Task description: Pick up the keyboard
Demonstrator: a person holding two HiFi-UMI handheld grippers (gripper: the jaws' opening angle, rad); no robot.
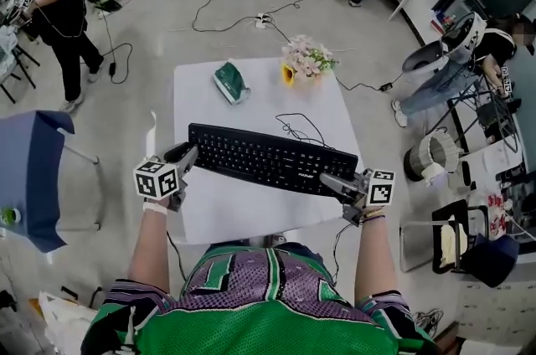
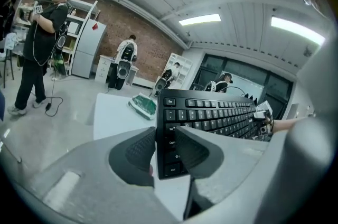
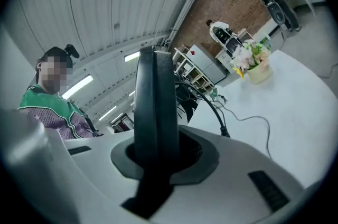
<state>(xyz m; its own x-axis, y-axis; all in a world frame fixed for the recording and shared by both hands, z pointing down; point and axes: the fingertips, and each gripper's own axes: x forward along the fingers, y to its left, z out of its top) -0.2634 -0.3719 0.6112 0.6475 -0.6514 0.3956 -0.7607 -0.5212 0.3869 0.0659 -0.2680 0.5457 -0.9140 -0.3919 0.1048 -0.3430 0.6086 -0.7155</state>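
The keyboard (image 1: 268,159) spans my two grippers lengthwise: left gripper (image 1: 186,154) pinches its left end, right gripper (image 1: 333,182) pinches its right end.

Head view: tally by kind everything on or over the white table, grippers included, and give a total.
keyboard, with its cable: 1
flower arrangement: 1
green packet: 1
grippers: 2 (left gripper, right gripper)
Total: 5
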